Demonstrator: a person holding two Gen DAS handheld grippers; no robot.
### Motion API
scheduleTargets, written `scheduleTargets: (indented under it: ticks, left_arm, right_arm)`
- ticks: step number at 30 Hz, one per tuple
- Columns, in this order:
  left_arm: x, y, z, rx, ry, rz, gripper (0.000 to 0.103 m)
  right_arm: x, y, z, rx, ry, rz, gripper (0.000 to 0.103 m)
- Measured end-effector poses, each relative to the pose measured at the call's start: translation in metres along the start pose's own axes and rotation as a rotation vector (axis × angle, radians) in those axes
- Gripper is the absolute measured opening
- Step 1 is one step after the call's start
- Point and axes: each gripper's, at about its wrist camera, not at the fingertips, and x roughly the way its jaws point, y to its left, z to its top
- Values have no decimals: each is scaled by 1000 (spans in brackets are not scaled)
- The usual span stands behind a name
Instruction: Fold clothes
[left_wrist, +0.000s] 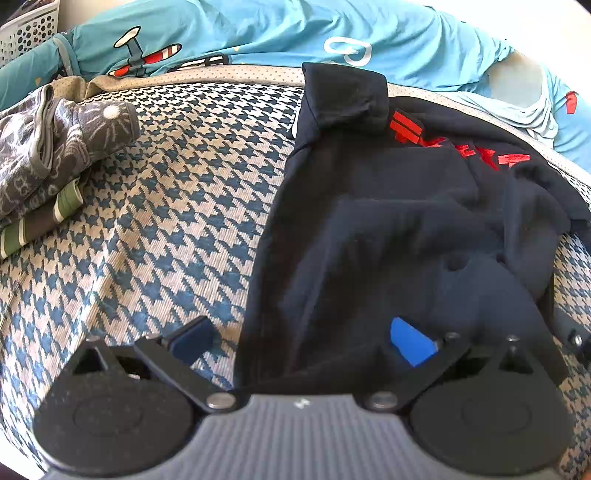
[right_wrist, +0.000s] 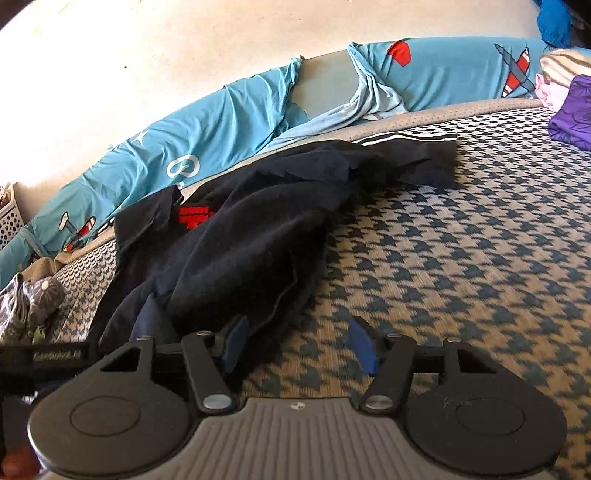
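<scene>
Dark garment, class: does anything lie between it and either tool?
Nothing visible does. The dark garment lies bare on the houndstooth cover; the left tool and right tool sit open at its near edge.

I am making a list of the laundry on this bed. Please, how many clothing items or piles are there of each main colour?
Dark navy: 1, the garment with red print
Grey patterned: 1, the pile
Purple: 1, the folded cloth
Total: 3
</scene>
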Motion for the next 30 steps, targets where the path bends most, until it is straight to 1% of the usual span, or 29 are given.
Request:
scheduleTargets:
  ticks: [3,7,10,13,15,21,23,30]
  left_arm:
    - [0,0,0,-1,1,-1,103]
    - [1,0,0,3,0,4,103]
    - [2,-1,0,7,0,8,103]
    - [3,-1,1,10,-1,10,103]
    - [4,-1,1,13,-2,12,103]
    - [6,-4,2,29,-8,23,103]
    - [6,-4,2,27,-8,23,103]
    - [5,-2,1,35,-16,20,103]
  right_arm:
    - [9,-1,4,10,-6,0,49]
    - [19,-1,9,25,-12,12,45]
    - [27,1,10,19,-18,9,40]
    - [35,5,11,3,-21,13,30]
    - [40,8,10,-9,-18,21,20]
    - [48,11,9,-8,-20,16,9]
    - [48,12,8,-17,-23,3,5]
    - [36,13,7,-11,-34,-55,4]
